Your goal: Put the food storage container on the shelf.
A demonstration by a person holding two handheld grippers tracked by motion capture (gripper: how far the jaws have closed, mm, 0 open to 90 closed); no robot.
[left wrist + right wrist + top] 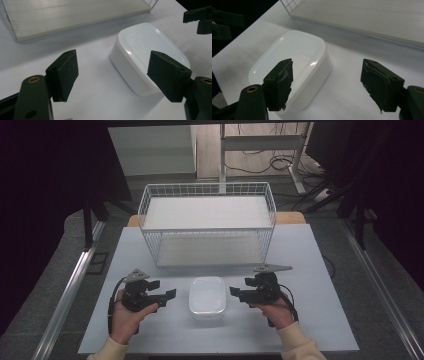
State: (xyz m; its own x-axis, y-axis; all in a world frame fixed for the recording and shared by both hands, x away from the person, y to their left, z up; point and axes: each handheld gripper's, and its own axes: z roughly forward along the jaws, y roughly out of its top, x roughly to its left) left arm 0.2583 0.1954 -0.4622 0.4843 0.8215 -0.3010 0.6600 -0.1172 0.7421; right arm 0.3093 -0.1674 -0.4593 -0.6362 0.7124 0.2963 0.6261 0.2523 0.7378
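White lidded box (pixel 207 296) sits on the worktop (pixel 300 265), near-centre, just near of the wire basket rack (pixel 207 220); lid looks seated, box square to the worktop edge; nothing touching it.

Left hand-held gripper (pixel 167 295) just left of the box, jaws wide, nothing between them; right hand-held gripper (pixel 236 292) just right of it, jaws wide too, empty; both aimed inward at the box, roughly level with each other.

Judgement: step in hand is the approach for a two-sided pickup, likely heading to the rack.

How to do it well:
- box is smooth, glossy, rounded corners; expect slip; grip on the straight side walls, not the corners;
- in the left gripper view the box (pixel 147 57) sits off toward the right pad (pixel 167 75); recentre before closing;
- in the right gripper view the box (pixel 294 65) is behind the left pad (pixel 280 83), which is frayed; square up so the pads land flat;
- if pinching the rim, take lid and wall together, else the lid may pop;
- close both sides together; a one-sided push will slide the box;
- lift level, clear the rack's near wire edge before moving far.
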